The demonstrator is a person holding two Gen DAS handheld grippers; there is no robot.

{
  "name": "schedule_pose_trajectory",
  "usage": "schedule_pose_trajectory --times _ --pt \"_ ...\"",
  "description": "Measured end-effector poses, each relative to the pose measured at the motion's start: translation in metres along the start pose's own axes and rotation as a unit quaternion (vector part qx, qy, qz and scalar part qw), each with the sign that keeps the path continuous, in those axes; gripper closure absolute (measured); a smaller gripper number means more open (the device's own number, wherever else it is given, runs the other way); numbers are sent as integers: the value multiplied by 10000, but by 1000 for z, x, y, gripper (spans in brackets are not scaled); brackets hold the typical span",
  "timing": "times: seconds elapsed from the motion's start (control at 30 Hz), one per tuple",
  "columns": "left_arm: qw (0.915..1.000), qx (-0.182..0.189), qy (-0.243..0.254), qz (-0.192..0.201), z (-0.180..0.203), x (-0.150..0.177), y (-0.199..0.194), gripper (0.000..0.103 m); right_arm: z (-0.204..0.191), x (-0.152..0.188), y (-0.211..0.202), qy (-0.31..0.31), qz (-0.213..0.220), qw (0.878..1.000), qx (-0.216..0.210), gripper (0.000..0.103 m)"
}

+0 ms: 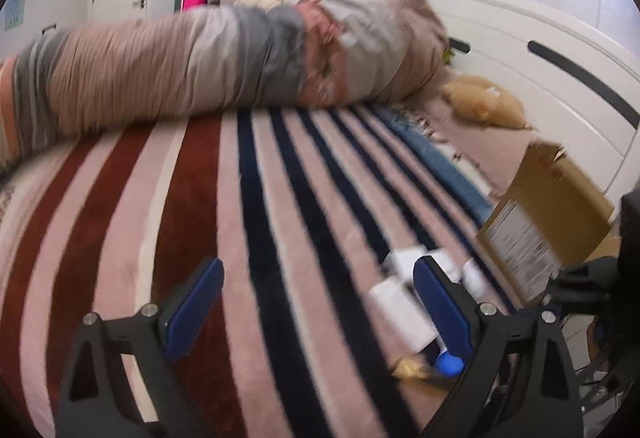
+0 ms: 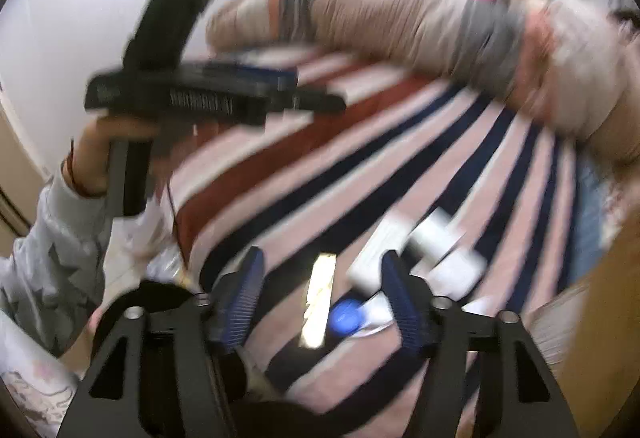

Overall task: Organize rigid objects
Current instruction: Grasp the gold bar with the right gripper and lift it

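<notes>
Several small objects lie on a striped bedspread (image 1: pixel 200 198). White boxes (image 1: pixel 400 302) lie by my left gripper's right finger; they also show in the right wrist view (image 2: pixel 432 238). A blue-capped item (image 1: pixel 448 364) and a yellowish piece (image 1: pixel 408 370) lie beside them. In the right wrist view the blue cap (image 2: pixel 346 316) and a shiny gold bar (image 2: pixel 320 302) lie between my fingers. My left gripper (image 1: pixel 320 278) is open and empty above the bedspread. My right gripper (image 2: pixel 320 270) is open and empty. The left gripper (image 2: pixel 312 86) also shows in the right wrist view, held in a hand.
A cardboard box (image 1: pixel 552 214) stands at the bed's right side; its wall fills the right edge in the right wrist view (image 2: pixel 600 318). A rolled blanket and pillows (image 1: pixel 200 62) lie across the far end. A plush toy (image 1: pixel 484 106) lies by the white bed frame (image 1: pixel 540 50).
</notes>
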State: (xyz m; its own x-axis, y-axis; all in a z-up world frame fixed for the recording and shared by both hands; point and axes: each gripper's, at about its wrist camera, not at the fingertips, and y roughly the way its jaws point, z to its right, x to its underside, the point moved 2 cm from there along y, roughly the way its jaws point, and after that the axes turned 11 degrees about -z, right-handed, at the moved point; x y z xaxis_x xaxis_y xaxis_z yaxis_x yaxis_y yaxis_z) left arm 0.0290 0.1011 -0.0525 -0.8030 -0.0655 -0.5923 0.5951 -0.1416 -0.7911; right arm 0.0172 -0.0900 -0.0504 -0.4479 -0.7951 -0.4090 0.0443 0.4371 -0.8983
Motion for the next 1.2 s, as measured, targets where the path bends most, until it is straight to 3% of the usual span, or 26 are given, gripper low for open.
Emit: schedule_pose_trajectory --times 0.1,0.2,0.5,0.57,0.63,0.77,0.9,1.0,1.13,1.2 --pt "9997 138 -121 -136 -9 17 17 9 1 4 39 -32 -510 9987 -16 69" --pt "9996 173 -151 -184 -11 26 25 9 5 2 59 -45 -748 9971 -102 77" --pt "9994 213 -207 -202 -18 35 30 9 -6 -4 78 -345 -1141 9929 45 80" --pt "9993 219 -204 -225 -18 36 30 9 -4 -5 78 -280 -1124 9932 88 88" --pt "9993 214 -192 -241 -18 35 31 9 0 -7 74 -152 -1019 9947 35 89" --pt "9992 280 -150 -258 -12 34 30 9 13 -12 39 103 -467 9987 159 89" --pt "9983 457 -69 -364 1 28 35 9 20 -14 -35 259 348 9979 475 89" --pt "9963 660 23 -542 18 24 47 9 31 -9 -102 498 936 9898 953 89" --pt "9921 784 -2 -977 44 18 75 10 49 2 -151 854 1124 9751 1712 89" --pt "9891 830 60 -1215 58 17 90 25 69 13 -163 1107 1000 9684 1998 89"
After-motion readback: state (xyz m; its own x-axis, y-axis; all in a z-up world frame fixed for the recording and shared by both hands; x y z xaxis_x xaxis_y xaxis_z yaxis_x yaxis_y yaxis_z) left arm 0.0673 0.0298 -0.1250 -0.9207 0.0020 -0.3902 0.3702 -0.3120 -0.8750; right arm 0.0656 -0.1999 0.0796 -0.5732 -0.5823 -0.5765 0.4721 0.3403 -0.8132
